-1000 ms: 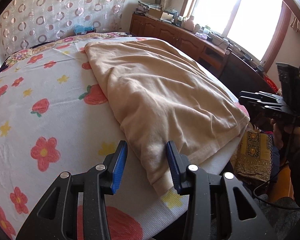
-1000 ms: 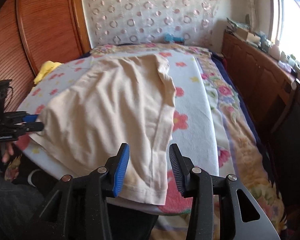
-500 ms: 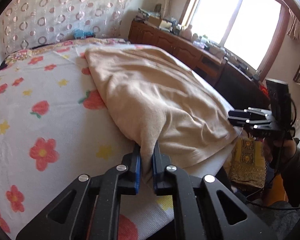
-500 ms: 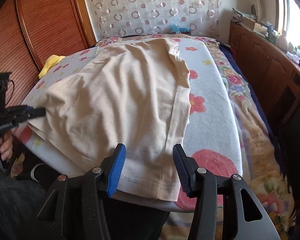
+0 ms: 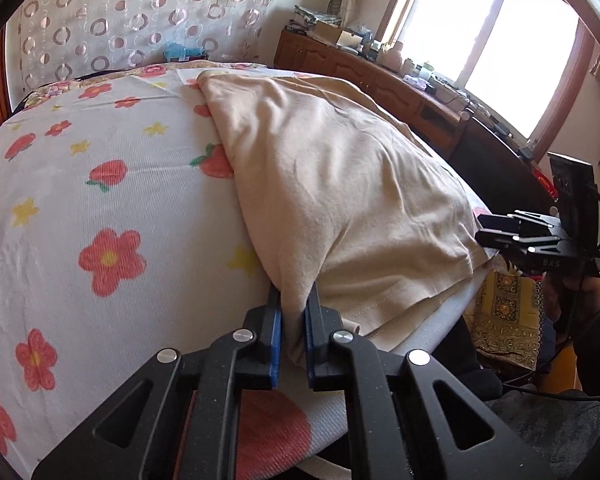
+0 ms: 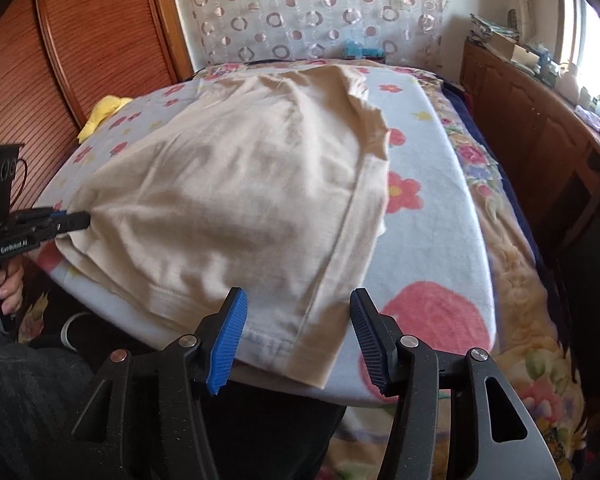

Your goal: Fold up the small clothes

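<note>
Pinching the near corner of the beige shirt (image 5: 340, 184), the left hand-held gripper (image 5: 293, 312) has clamped shut on a bunch of cloth between its blue pads; a second ago those jaws stood apart around the hem. The right hand-held gripper (image 6: 298, 332) has just been opening its jaws, and the shirt's other near corner lies between them, unpressed. The shirt lies spread on the bed (image 5: 100, 200) ahead of both. Judging by this, one corner is secured and the fold waits on the second grasp.
</note>
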